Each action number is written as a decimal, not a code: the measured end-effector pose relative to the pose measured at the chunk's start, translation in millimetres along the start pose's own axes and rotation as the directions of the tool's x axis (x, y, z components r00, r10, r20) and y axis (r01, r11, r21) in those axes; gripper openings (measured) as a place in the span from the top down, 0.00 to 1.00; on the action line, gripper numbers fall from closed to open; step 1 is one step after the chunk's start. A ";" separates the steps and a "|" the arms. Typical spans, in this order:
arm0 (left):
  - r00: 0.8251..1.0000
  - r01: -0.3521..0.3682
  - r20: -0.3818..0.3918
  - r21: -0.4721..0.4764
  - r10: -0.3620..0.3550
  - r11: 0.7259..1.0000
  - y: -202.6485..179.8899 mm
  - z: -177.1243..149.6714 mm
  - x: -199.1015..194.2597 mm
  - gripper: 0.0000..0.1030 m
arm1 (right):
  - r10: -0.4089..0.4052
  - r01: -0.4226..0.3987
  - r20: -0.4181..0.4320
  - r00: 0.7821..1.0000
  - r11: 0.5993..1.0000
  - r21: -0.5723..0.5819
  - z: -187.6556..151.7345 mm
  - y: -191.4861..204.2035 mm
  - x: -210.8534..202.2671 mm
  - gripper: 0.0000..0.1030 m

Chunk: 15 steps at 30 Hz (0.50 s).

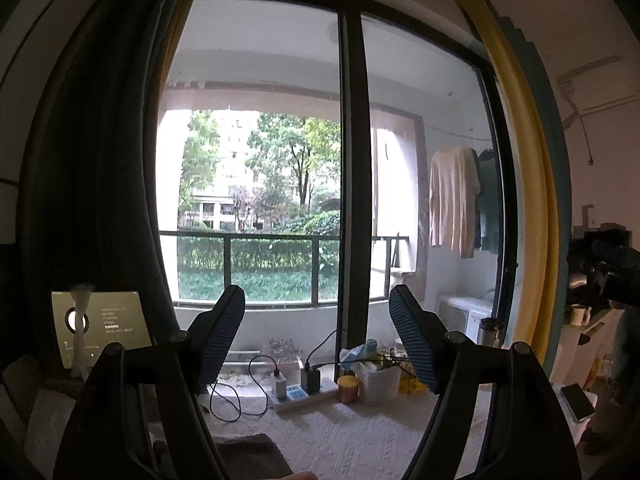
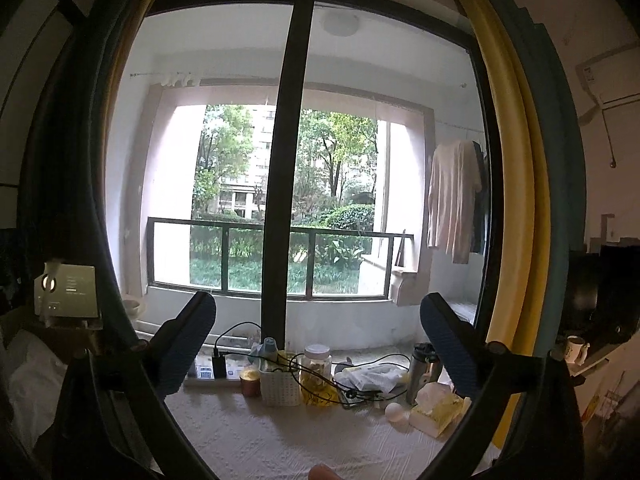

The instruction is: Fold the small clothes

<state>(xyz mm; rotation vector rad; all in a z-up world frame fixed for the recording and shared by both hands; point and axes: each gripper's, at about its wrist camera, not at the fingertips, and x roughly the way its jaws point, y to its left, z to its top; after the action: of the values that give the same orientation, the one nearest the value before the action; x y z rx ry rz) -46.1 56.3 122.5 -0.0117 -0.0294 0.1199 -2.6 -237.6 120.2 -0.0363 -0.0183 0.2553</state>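
Both the left gripper (image 1: 316, 320) and right gripper (image 2: 318, 328) gape empty, a dark cloth (image 1: 244, 454) below the left

I count one white basket (image 2: 279, 384), one clear jar (image 2: 317, 364), one steel flask (image 2: 418, 372), one mug (image 2: 575, 349) — and one pale shirt (image 2: 452, 196) hanging outside.

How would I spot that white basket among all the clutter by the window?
Find the big window and look down to the clutter at its foot. The white basket sits between a short orange jar and a clear jar. It alone has slotted white sides.
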 end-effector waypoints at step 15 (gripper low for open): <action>0.998 -0.005 -0.056 0.017 0.006 1.000 -4.2 -5.3 35.6 0.25 | 0.020 -0.019 -0.068 0.997 1.000 0.010 -8.1 -10.7 41.4 0.02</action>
<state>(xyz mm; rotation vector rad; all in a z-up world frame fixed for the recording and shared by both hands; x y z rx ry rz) -10.1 56.4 118.3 0.0017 0.0274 0.1257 40.3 -237.8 113.1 -0.0359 0.0511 0.2732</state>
